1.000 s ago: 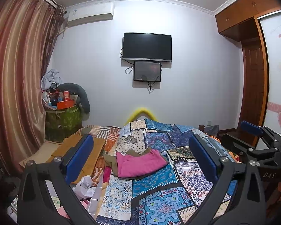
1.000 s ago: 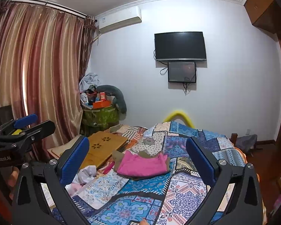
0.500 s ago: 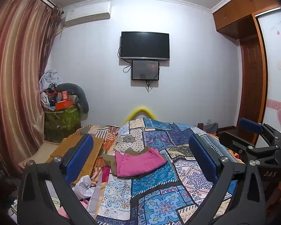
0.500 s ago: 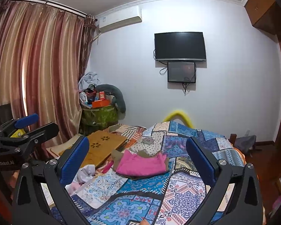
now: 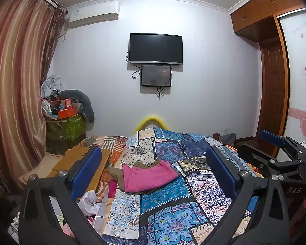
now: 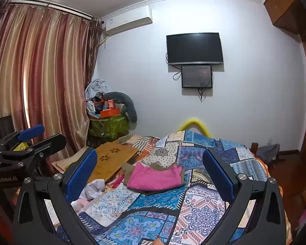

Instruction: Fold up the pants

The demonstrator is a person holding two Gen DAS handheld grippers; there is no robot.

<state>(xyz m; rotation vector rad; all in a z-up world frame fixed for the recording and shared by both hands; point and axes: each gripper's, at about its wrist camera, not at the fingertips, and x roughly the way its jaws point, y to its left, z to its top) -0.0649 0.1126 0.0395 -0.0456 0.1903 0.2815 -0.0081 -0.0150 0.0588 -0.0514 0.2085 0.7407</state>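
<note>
On the bed (image 5: 173, 204), a pink garment (image 5: 149, 175) lies folded into a neat rectangle on top of an olive-brown garment (image 5: 117, 173), which also looks folded flat beneath it. From this, the folding appears done, or nearly so; I cannot tell which piece is the pants, nor whether the crumpled white cloth (image 5: 89, 201) at the bed's edge, at about 8 o'clock from the stack, is left to fold.

Both hand-held grippers are raised well clear of the stack and level, pointing across the bed toward the wall with the television (image 5: 156, 49). The left hand-held gripper (image 5: 153, 169) has its blue pads spread wide with nothing between them; in its view the stack sits at centre, between the fingers but well beyond them. The right hand-held gripper (image 6: 150, 171) is likewise spread wide and empty, and it frames the same stack. The right one shows at 3 o'clock in the left view; the left one shows at 9 o'clock in the right view.
</note>
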